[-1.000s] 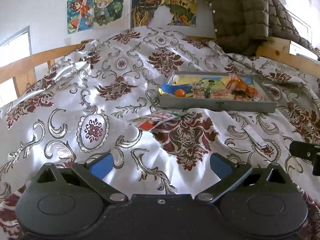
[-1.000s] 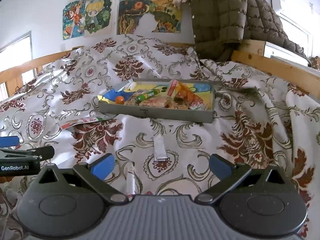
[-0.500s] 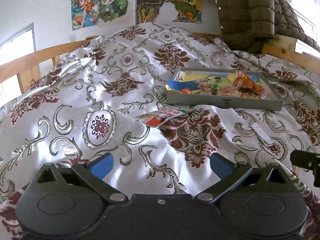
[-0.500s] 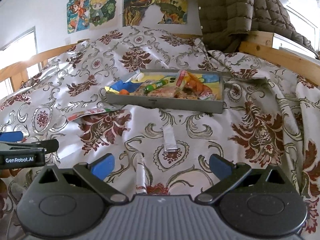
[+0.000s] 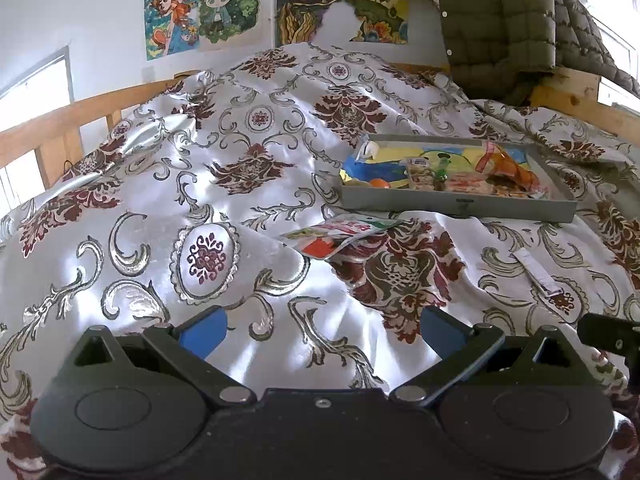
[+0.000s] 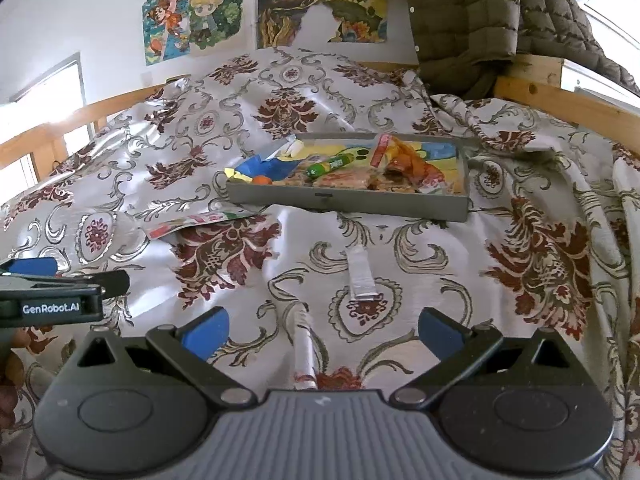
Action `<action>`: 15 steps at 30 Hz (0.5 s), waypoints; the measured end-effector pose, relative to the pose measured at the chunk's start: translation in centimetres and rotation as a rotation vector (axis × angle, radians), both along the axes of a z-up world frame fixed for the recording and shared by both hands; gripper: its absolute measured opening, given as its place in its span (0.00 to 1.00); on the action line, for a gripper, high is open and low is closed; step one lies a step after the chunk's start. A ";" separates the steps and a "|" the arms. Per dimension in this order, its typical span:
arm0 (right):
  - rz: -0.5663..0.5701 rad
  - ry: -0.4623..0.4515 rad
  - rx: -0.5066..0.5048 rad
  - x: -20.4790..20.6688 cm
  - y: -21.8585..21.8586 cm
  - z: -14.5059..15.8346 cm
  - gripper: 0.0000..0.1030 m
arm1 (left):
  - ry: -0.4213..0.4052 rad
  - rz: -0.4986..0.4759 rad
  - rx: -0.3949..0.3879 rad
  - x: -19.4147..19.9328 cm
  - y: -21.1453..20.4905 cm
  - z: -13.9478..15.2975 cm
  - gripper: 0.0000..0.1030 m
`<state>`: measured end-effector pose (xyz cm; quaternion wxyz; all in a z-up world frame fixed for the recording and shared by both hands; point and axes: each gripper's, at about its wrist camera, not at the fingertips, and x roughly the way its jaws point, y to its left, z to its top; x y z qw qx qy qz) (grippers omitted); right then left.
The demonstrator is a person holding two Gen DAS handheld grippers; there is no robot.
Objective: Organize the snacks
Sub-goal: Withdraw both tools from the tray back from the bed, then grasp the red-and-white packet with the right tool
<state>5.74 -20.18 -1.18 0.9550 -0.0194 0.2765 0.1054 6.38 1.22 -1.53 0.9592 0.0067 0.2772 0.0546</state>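
Observation:
A shallow grey tray [image 5: 456, 204] [image 6: 348, 204] holding several snack packets rests on the patterned bedspread ahead of both grippers. A flat red, white and green snack packet [image 5: 340, 234] [image 6: 192, 222] lies on the cloth just in front of the tray's left corner. Two silvery stick packets lie nearer: one [image 6: 362, 278] [image 5: 534, 266] mid-cloth, another [image 6: 304, 350] close to my right gripper. My left gripper [image 5: 322, 326] is open and holds nothing, well short of the flat packet. My right gripper [image 6: 324, 326] is open and holds nothing, with the near stick between its blue fingertips.
Wooden bed rails [image 5: 60, 120] [image 6: 568, 104] border the bedspread on the left and right. A quilted olive jacket [image 5: 500, 20] hangs over the far right rail. Posters [image 6: 192, 16] hang on the wall behind. The left gripper's side [image 6: 52, 296] shows at the right view's left edge.
Both grippers have risen or tilted slightly, so the tray and packets sit lower and a little further right in each view. Neither gripper has taken hold of anything.

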 end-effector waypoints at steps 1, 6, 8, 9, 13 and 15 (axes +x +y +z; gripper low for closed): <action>0.004 0.003 0.000 0.1 0.2 -0.1 1.00 | 0.000 0.001 0.000 0.2 0.1 0.0 0.99; 0.033 0.018 -0.004 0.8 1.0 -0.6 1.00 | 0.005 -0.001 0.008 0.8 0.3 -0.2 0.99; 0.044 0.021 0.000 1.0 1.2 -0.7 1.00 | 0.003 -0.012 0.021 0.9 0.3 -0.3 0.99; 0.049 0.022 0.003 1.1 1.3 -0.8 1.00 | 0.000 -0.019 0.032 1.0 0.3 -0.3 0.99; 0.074 0.011 0.013 1.6 1.6 -0.9 1.00 | 0.001 -0.043 0.070 2.1 0.3 -0.3 0.99; 0.080 0.002 0.015 2.0 1.8 -0.9 1.00 | 0.000 -0.063 0.090 2.9 0.2 -0.2 0.99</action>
